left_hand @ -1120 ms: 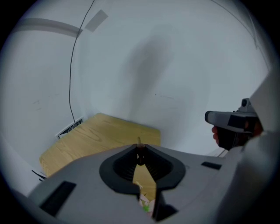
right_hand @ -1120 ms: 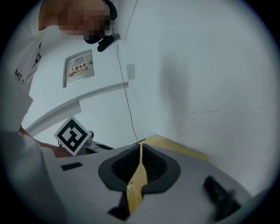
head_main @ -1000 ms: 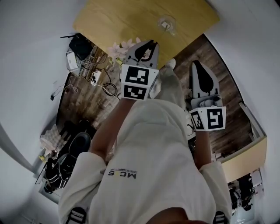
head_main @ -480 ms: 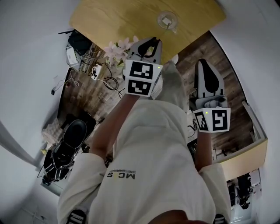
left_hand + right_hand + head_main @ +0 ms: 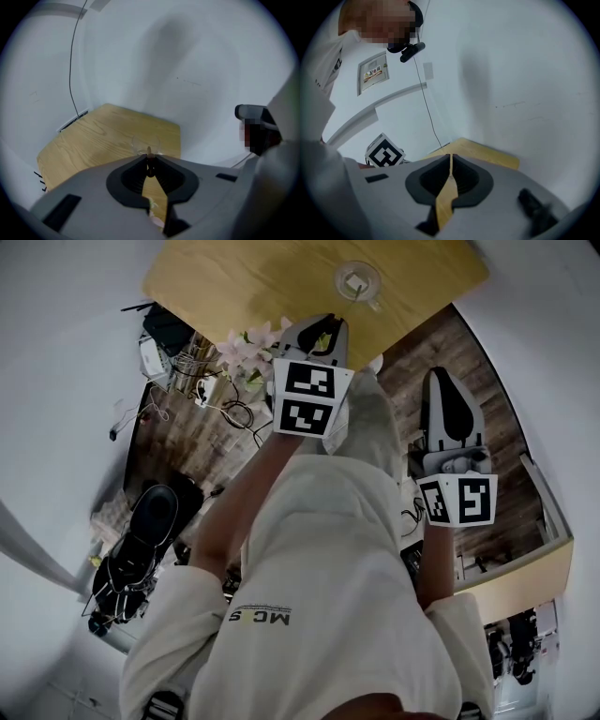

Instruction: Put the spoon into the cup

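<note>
Slim brown spoon (image 5: 150, 164) is sitting pinched between the tips of the left gripper (image 5: 150, 158), whose grey jaws are closing on its thin stem. Only a short length of it is showing in the left gripper view, too small to make out the bowl. Just beyond the jaw tips, a clear glass cup (image 5: 146, 144) is standing upright on the pale wooden table (image 5: 93, 136), apart from the spoon.

From the head view, the cup (image 5: 357, 281) is resting toward the far right of the tabletop (image 5: 244, 277), while the left gripper (image 5: 323, 326) is hovering over the table's near edge, short of the cup. Its black-and-white marker cube (image 5: 309, 399) is facing the camera. A person in a cream hooded top (image 5: 328, 559) is holding both tools.

Off to the right, the right gripper (image 5: 441, 379) is hanging over the dark wooden floor (image 5: 478, 362), well apart from the table and cup. In its own view the right gripper (image 5: 450, 158) is showing its jaws pressed together at the tips with nothing between them — only a sliver of tabletop (image 5: 487, 152) is showing through the lower gap.

Pink flowers (image 5: 246, 345) are lying just left of the left gripper, near a tangle of cables (image 5: 220, 409) on the floor.
</note>
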The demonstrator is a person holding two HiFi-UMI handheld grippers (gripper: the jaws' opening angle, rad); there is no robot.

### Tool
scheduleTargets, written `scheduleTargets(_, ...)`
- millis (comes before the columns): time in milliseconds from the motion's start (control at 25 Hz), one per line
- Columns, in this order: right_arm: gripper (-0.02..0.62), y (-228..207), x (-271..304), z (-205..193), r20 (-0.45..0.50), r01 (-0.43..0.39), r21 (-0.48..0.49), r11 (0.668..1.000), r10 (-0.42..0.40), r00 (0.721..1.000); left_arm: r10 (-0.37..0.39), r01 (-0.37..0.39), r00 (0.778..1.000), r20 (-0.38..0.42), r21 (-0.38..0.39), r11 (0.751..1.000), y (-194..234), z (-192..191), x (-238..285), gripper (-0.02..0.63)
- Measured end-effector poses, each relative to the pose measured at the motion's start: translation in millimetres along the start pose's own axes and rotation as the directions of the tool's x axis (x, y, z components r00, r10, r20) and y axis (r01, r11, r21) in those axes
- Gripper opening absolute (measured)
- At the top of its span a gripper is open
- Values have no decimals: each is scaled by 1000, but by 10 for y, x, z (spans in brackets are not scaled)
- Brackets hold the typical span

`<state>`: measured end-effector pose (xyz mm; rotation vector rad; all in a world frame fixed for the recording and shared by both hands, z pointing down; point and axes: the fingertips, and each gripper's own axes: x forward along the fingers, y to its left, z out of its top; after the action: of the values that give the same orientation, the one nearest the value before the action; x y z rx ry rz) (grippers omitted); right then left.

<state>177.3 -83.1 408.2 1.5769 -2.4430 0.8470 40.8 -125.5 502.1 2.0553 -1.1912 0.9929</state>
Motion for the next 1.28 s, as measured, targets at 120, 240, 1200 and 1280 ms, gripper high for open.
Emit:
scheduleTargets(120,34,-5,20,9,3,1,3,1000,-1,1000,9,-9,1000,-6,-2,1000,23,8,46,54)
scheduleTargets(240,34,26,25,13,2,0,2,1000,0,1000,14,-14,1000,-14,3,1000,45,10,79,54)
scheduleTargets(1200,34,-57,-62,-18,8,48,17,999,-48,999,13,-13,1000,-26,19,1000,70,27,323,150)
scheduleTargets(1280,34,-32,-70,-5,13,46,13,999,-47,999,14,-14,1000,-16,17,1000,69,36,268,154)
